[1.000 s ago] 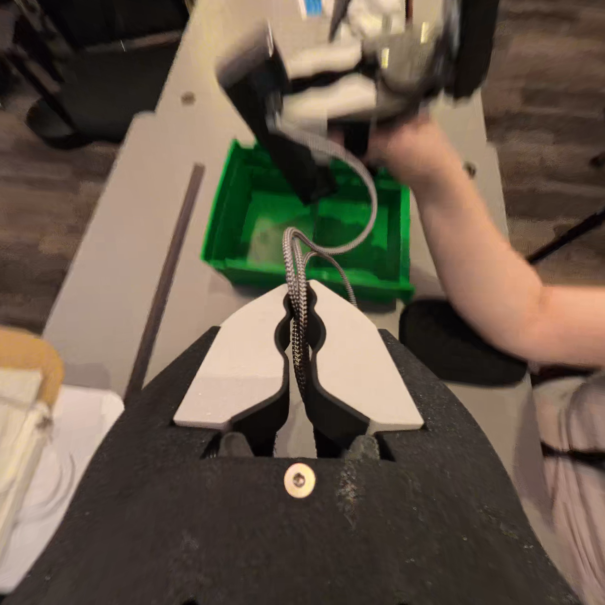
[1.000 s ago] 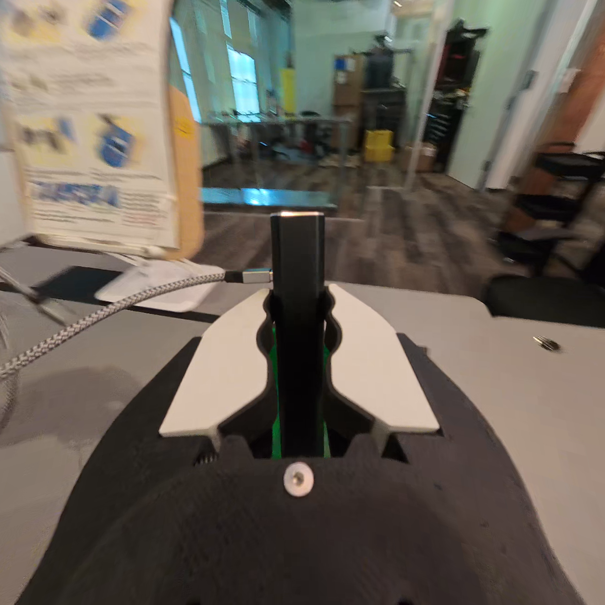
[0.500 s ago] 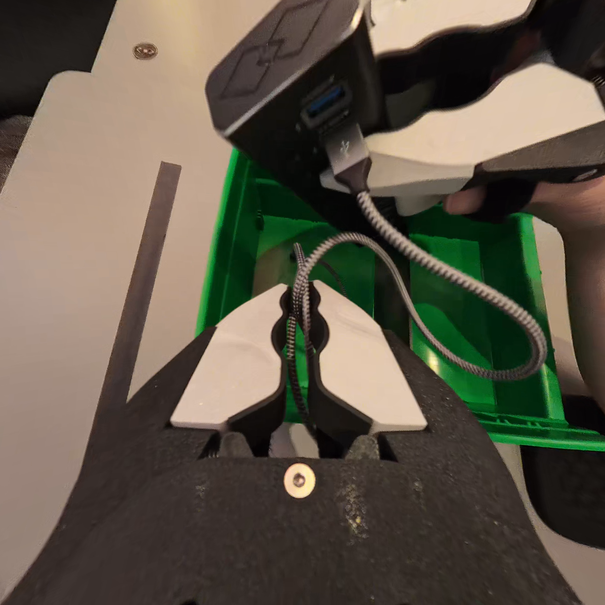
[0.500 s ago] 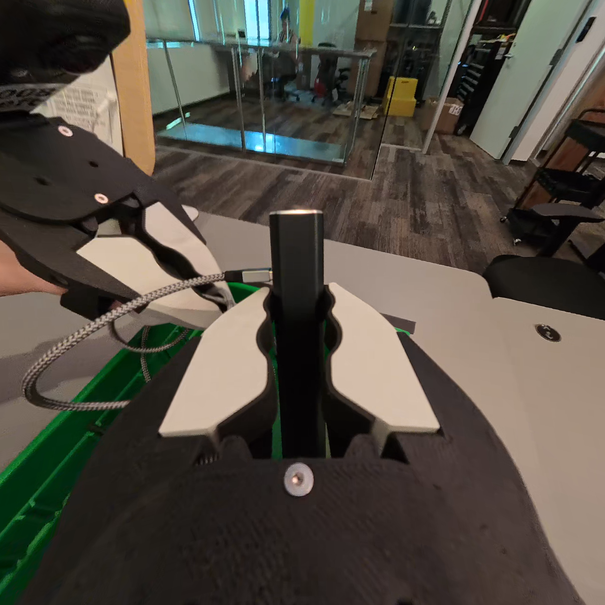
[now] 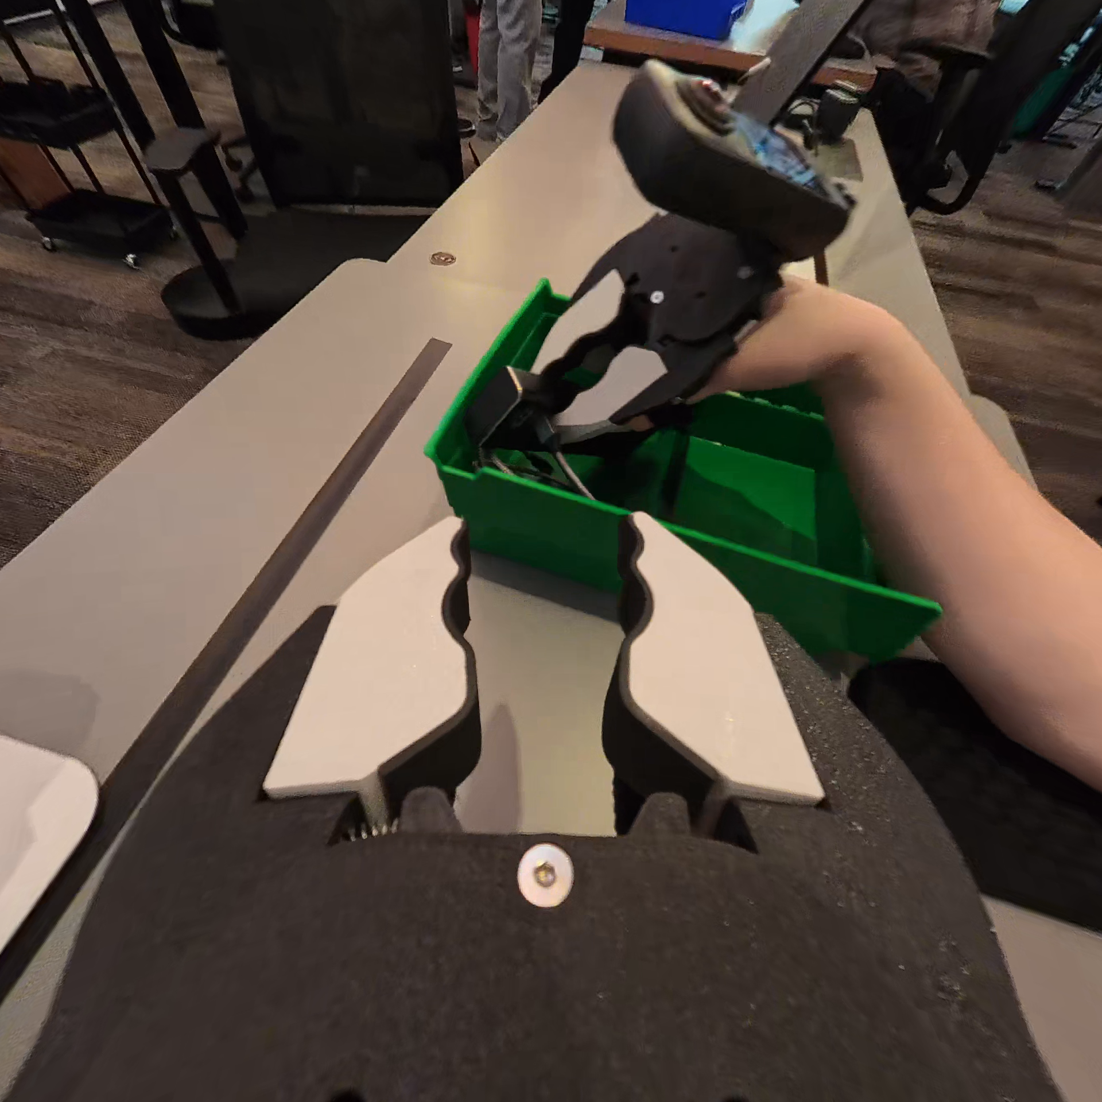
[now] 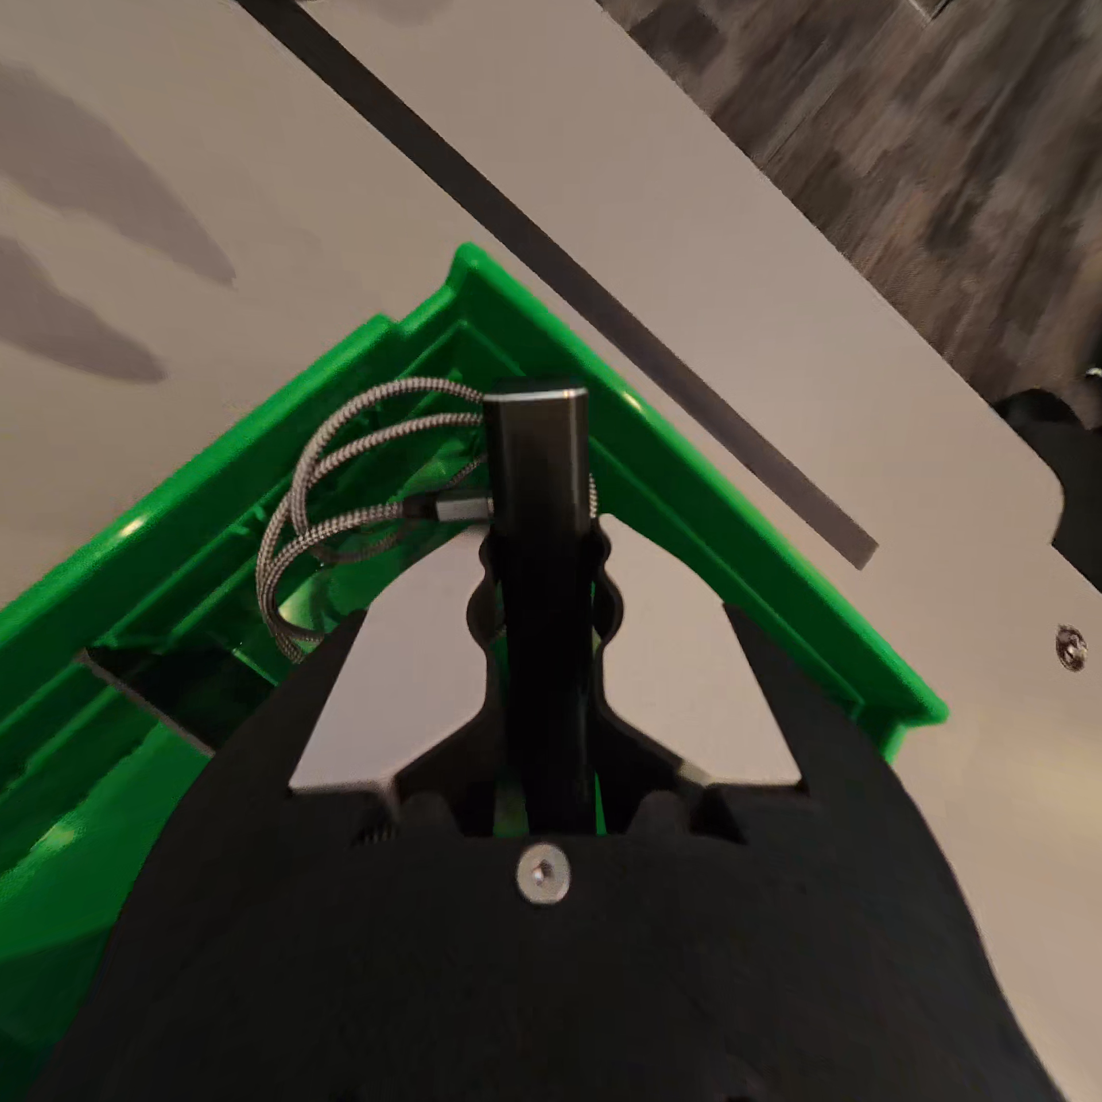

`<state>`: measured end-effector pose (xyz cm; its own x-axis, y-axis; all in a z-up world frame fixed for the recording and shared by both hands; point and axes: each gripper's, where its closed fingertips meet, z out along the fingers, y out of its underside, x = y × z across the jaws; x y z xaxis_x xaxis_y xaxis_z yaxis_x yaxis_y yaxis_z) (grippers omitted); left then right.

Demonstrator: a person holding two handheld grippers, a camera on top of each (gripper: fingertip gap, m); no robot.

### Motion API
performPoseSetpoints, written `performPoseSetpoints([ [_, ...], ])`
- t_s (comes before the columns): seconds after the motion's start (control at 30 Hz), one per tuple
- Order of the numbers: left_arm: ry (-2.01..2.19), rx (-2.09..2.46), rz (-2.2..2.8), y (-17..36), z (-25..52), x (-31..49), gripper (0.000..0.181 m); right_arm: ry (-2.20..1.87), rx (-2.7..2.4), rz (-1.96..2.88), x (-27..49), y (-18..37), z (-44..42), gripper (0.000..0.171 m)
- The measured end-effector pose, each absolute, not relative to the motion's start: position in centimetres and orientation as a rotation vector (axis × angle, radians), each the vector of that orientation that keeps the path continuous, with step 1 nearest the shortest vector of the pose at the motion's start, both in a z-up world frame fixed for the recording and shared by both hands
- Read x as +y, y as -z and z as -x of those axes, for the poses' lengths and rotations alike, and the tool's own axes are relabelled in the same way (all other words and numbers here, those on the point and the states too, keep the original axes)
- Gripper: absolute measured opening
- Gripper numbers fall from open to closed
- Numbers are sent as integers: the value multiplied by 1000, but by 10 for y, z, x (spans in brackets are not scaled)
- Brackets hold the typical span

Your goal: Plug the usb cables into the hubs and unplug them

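My right gripper [image 6: 542, 536] is shut on a black USB hub [image 6: 536, 453] and holds it tilted down into a corner of the green bin [image 6: 715, 507]. A grey braided cable [image 6: 298, 536] is plugged into the hub's side by its metal plug [image 6: 459, 510] and loops down into the bin. In the left wrist view the right gripper [image 5: 536, 387] and the hub [image 5: 507, 399] are at the bin's [image 5: 596, 536] far left corner, with the cable [image 5: 572, 477] below them. My left gripper [image 5: 545, 525] is open and empty, just short of the bin's near wall.
The grey table [image 5: 238, 477] has a dark strip [image 5: 358, 453] left of the bin. A white object [image 5: 36, 835] lies at the near left. A person's forearm [image 5: 924, 507] reaches over the bin's right side. A black chair [image 5: 984, 805] is at the right edge. There is about 20 centimeters between the tips of the two grippers.
My left gripper has let go of the braided cable, opened and drawn back from the bin. My right gripper has tipped down and lowered the hub with its cable into the bin's corner.
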<state>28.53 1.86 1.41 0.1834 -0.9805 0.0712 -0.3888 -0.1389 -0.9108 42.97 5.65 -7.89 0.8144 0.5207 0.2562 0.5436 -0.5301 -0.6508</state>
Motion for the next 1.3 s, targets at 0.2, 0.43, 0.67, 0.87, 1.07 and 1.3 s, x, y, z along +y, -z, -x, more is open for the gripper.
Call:
performPoseSetpoints([
  [0.2,1049,1323,1634,-29,-251,-8,46,128,-867,2261,58,86,-425,32],
  [0.43,991,1249,1596,-64,-215,-6,49,264,-709,2207,38,39,-443,39],
  [0.67,1029,1056,1518,-131,-153,-41,53,-87,-513,1464,5,-153,-330,41],
  [0.87,883,794,1561,-160,-58,-58,57,-623,-568,1136,-45,-205,-195,41],
  [1.07,373,608,1813,-156,81,-28,61,-622,-666,1131,-50,-190,-146,38],
  [1.3,-183,1006,1915,-71,184,55,57,-657,-628,1135,-44,-193,-166,38],
])
